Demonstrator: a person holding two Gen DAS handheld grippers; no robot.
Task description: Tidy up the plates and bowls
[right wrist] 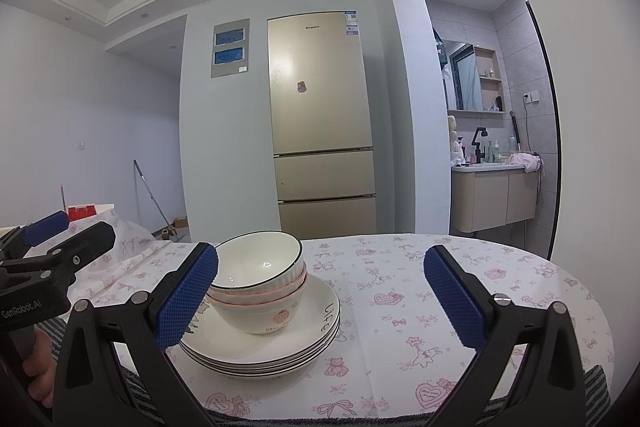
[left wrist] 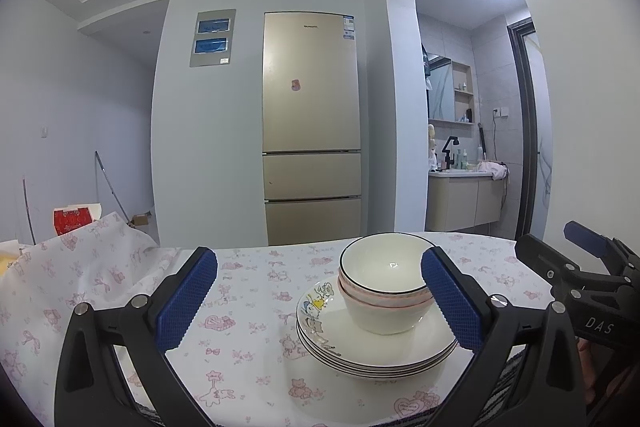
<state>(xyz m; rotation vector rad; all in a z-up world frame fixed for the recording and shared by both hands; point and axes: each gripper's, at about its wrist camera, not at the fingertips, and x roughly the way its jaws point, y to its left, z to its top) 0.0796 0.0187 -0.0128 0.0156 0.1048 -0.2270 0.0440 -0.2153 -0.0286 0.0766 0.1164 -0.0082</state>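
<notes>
Bowls and plates form one pile between my two tongs. Left tongs (left wrist: 318, 301): blue-padded jaws spread wide, pinching nothing; the pile lies ahead and to their right, with the right pad overlapping the bowls' rim in the picture, though I cannot tell whether it touches. Right tongs (right wrist: 320, 301): likewise spread and empty; the same pile lies ahead and to their left, partly behind the left pad. Nested white ceramic bowls with dark rims (left wrist: 384, 287) sit upright, the lower ones pink-edged, on a stack of white dark-rimmed plates with cartoon print (left wrist: 372, 351), which rests on the bench under a white cloth with pink prints (left wrist: 248, 327). Being round, the pile has no long axis; neither hand is clearly nearer. I judge the stacking done or nearly so. A gold refrigerator (left wrist: 311, 127) stands beyond.
</notes>
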